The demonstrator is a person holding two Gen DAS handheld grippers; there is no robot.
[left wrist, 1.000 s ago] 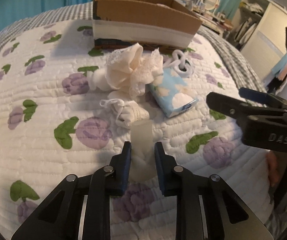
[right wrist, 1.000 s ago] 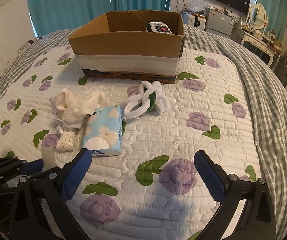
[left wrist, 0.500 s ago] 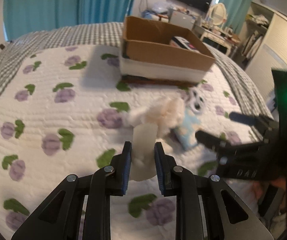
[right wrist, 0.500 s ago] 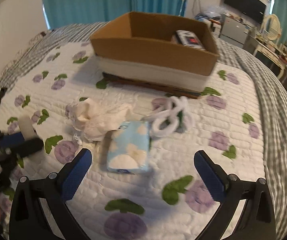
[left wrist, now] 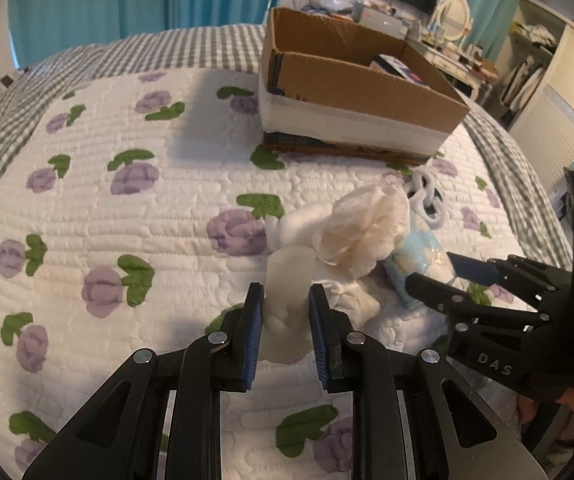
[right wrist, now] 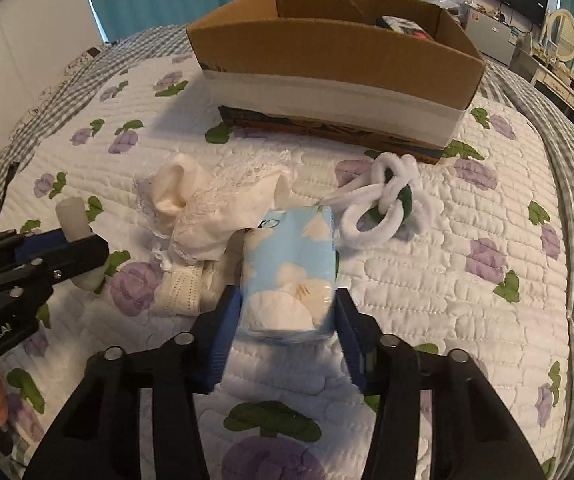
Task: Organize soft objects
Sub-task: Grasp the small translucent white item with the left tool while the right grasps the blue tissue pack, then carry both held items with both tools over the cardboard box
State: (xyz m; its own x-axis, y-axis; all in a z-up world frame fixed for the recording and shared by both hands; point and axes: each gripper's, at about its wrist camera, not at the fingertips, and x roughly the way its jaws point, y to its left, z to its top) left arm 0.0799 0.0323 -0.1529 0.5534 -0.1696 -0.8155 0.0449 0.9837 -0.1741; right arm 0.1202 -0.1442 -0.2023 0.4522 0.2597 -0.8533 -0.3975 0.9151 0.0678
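Left gripper [left wrist: 285,322]: clenched on a white roll [left wrist: 287,292], pads on both its sides; the roll stands upright between the fingers, above the quilt [left wrist: 135,208]. In the right wrist view the same roll [right wrist: 71,216] pokes up out of the left gripper [right wrist: 59,246] near the quilt's left edge.

Right gripper [right wrist: 287,334]: fingers pressed against both sides of the near end of a tissue pack [right wrist: 289,268], blue with white flowers; grasping it. The pack lies on the quilt [right wrist: 427,280] towards its near edge, long axis pointing at the box [right wrist: 327,60].

Cream lace cloth [right wrist: 211,204]: crumpled heap just left of the pack, touching it. Seen also from the left wrist [left wrist: 363,232].

Knit sock [right wrist: 185,290]: under the near side of the cloth, beside the pack.

White fuzzy loops [right wrist: 387,204]: linked rings with a green one among them, beside the pack's far right corner.

Box: cardboard, open, white band round its lower wall, at the quilt's far edge; a dark item [right wrist: 403,26] lies inside at its far right corner.
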